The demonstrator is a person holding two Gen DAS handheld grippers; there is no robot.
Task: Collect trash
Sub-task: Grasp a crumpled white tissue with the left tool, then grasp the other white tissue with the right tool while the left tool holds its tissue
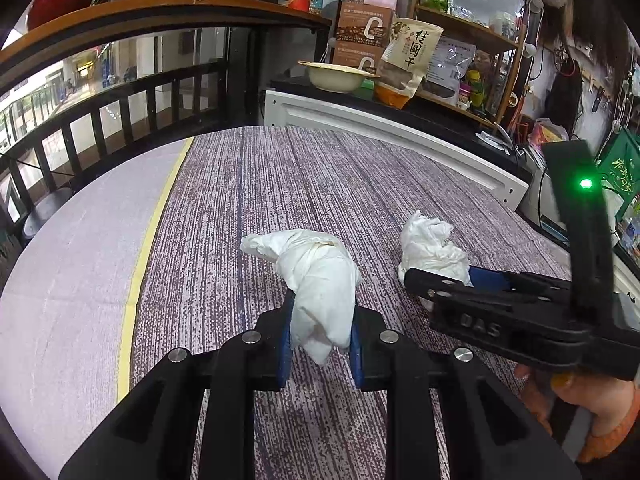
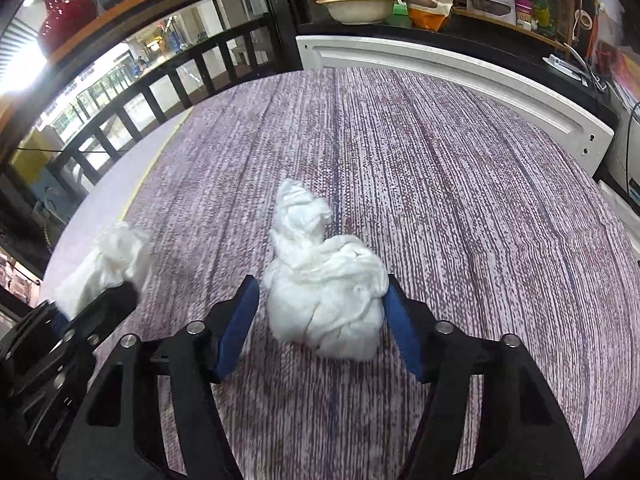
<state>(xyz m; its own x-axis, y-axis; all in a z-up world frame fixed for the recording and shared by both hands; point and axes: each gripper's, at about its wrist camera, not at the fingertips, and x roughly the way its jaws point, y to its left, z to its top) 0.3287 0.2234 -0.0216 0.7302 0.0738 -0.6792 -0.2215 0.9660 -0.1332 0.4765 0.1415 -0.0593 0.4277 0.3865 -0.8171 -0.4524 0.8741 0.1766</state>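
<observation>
My left gripper (image 1: pixel 320 332) is shut on a crumpled white tissue (image 1: pixel 316 280) and holds it over the purple striped cloth (image 1: pixel 248 200). It also shows at the left of the right wrist view (image 2: pixel 104 264). My right gripper (image 2: pixel 320 320) is open, its blue pads on either side of a second crumpled white tissue (image 2: pixel 324 296) that lies on the cloth. The right pad touches the tissue, the left pad stands apart. In the left wrist view the right gripper (image 1: pixel 448 276) sits at that tissue (image 1: pixel 432 244).
A white board (image 1: pixel 400 136) borders the cloth's far side. Behind it stand a cream bowl (image 1: pixel 336 76), snack bags (image 1: pixel 408 60) and shelves. A black railing (image 1: pixel 120 112) runs at the left. A pale band with a yellow stripe (image 1: pixel 144 248) edges the cloth at left.
</observation>
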